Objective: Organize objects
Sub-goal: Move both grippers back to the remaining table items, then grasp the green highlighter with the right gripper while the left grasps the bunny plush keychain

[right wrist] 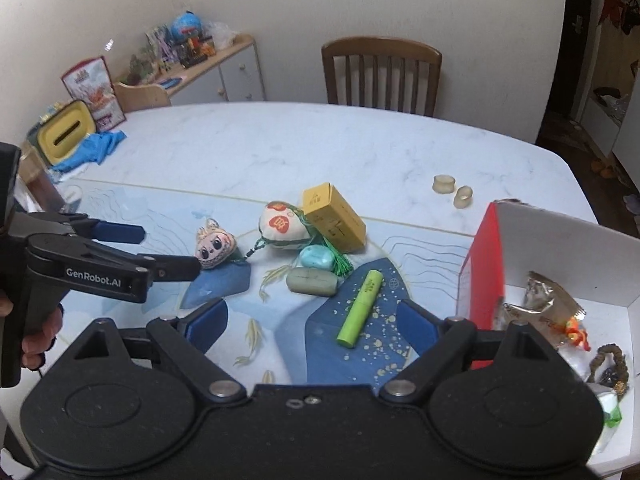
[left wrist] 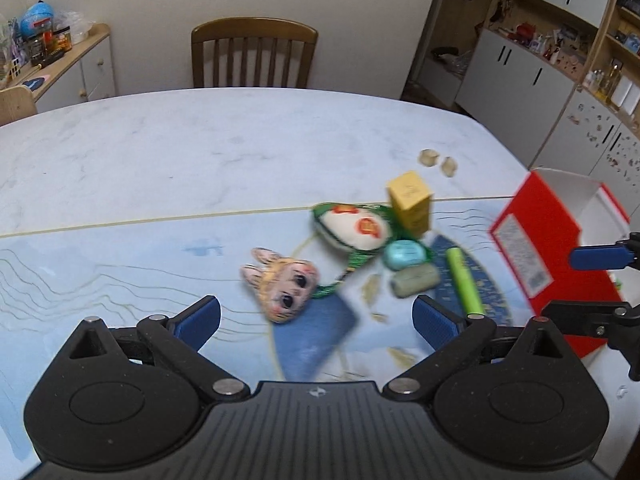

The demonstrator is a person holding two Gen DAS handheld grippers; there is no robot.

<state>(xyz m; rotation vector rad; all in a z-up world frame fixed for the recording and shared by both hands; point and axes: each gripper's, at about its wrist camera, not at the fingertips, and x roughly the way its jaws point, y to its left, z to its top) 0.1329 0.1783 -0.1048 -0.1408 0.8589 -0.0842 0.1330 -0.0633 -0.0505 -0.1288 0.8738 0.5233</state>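
Note:
A cluster of small things lies on the blue mat: a doll-face charm [left wrist: 280, 290] [right wrist: 212, 249], a white pouch with green cord [left wrist: 354, 228] [right wrist: 282, 226], a yellow box [left wrist: 412, 204] [right wrist: 334, 218], a turquoise stone [left wrist: 404, 255] [right wrist: 318, 258], a grey-green soap bar [left wrist: 414, 282] [right wrist: 312, 280] and a green tube [left wrist: 464, 282] [right wrist: 360, 308]. My left gripper [left wrist: 316, 322] [right wrist: 160, 250] is open and empty, just short of the charm. My right gripper [right wrist: 312, 324] [left wrist: 580, 284] is open and empty, near the tube, beside the red box [left wrist: 552, 248] [right wrist: 480, 272].
The red box holds a foil packet [right wrist: 540, 300] and other small items. Two small beige rings [right wrist: 454, 190] [left wrist: 438, 162] lie on the marble table [right wrist: 280, 148]. A chair [left wrist: 254, 56] stands behind it. A yellow container [right wrist: 66, 136] and blue cloth [right wrist: 96, 150] sit far left.

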